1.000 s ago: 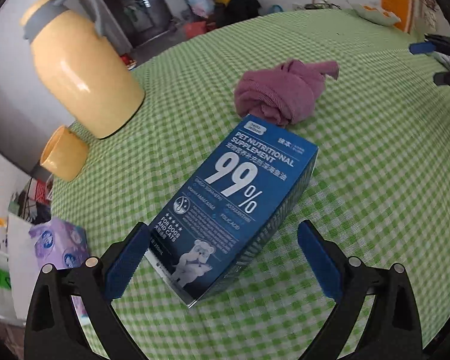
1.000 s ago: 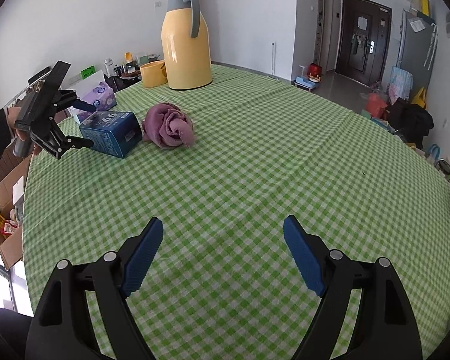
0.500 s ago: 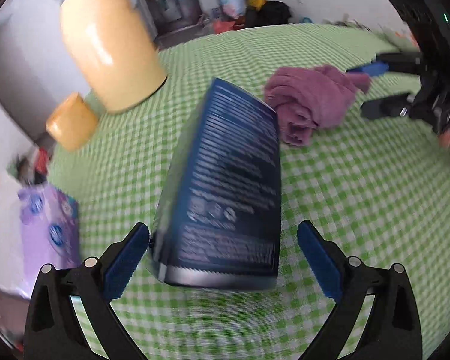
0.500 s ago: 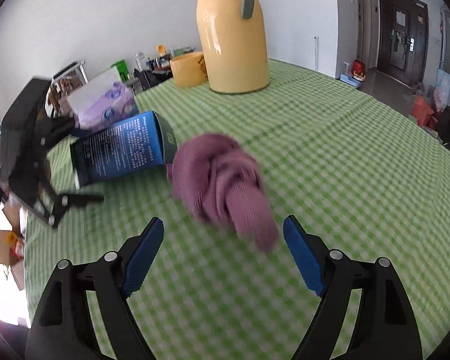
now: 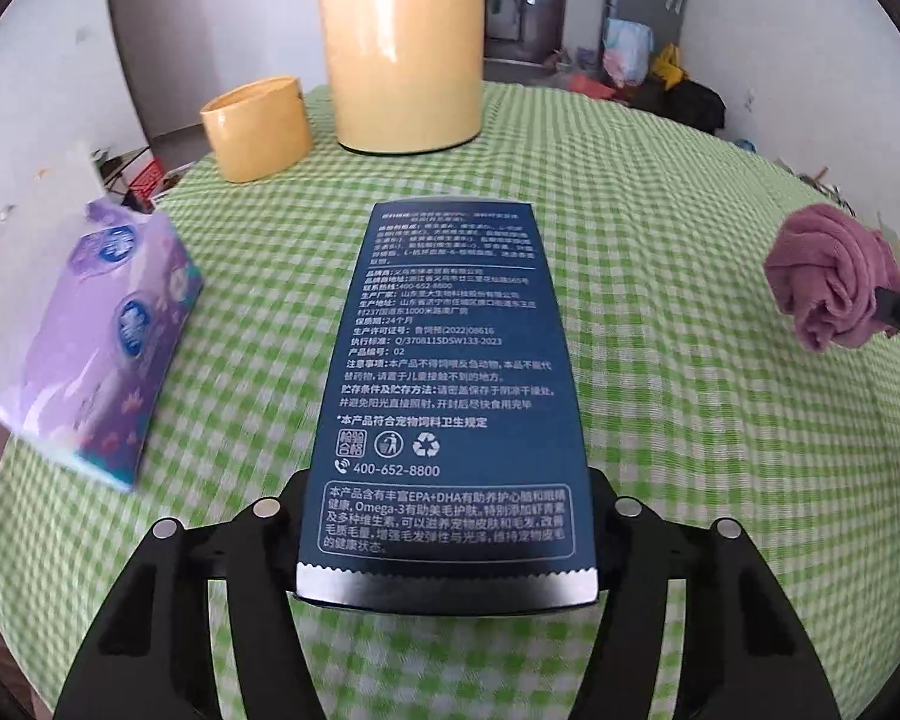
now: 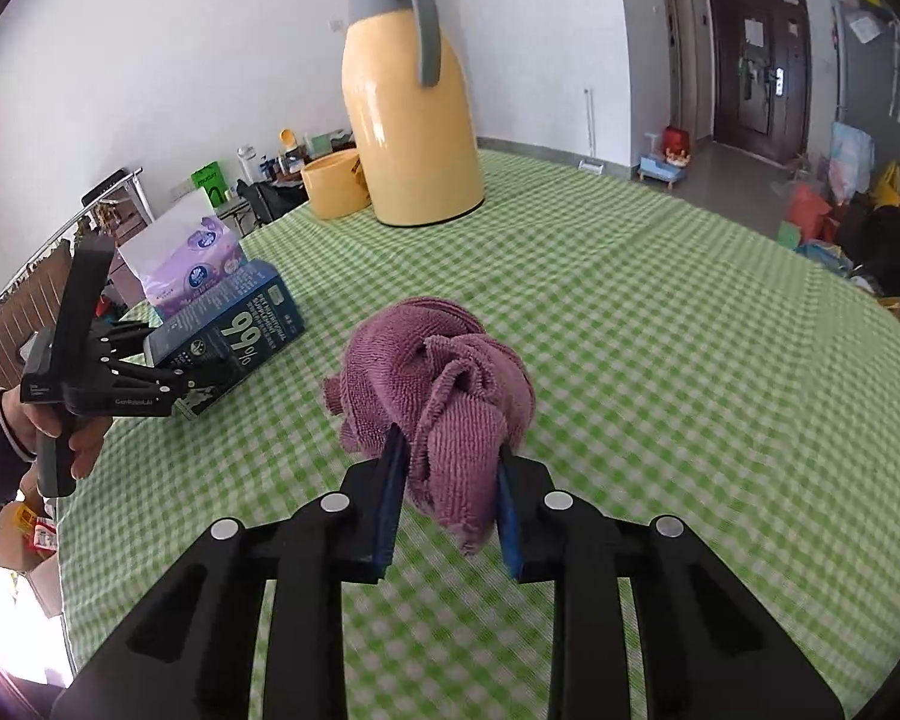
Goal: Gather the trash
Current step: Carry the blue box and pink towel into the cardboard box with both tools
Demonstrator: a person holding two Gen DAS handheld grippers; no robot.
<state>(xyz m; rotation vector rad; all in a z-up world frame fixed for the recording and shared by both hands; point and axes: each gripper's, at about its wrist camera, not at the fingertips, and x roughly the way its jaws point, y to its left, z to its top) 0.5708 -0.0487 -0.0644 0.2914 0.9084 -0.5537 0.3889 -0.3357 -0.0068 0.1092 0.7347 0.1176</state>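
Two grippers, and I have something in each. My left gripper (image 5: 447, 516) is clamped on the near end of the blue pet-supplement box (image 5: 450, 384); the fingers press its two long sides, and the box sticks straight out ahead of me with its panel of small print facing up. From the right wrist view the same box (image 6: 228, 339) shows its "99%" face, held by the left gripper (image 6: 168, 381), with my hand (image 6: 69, 441) wrapped around the handle. Whether the far end of the box rests on the cloth or hangs just above it, I cannot tell.

My right gripper (image 6: 447, 501) is closed on the purple towel (image 6: 444, 390). The blue pads (image 6: 393, 498) pinch a hanging fold at the near side of the bundle, while most of the crumpled bulk sits ahead of the fingertips on the green checked tablecloth (image 6: 660, 372). In the left wrist view the towel (image 5: 834, 276) is far off to the right, with a bit of black gripper at its edge.

Left of the box lies a purple tissue pack (image 5: 99, 336) near the table edge, slightly blurred. Beyond it stands a yellow cup (image 5: 258, 129), just beside a tall yellow thermos jug (image 6: 411, 108) with a grey handle. Past the table is a dark door (image 6: 753, 66) and bags piled on the floor (image 6: 852, 216).
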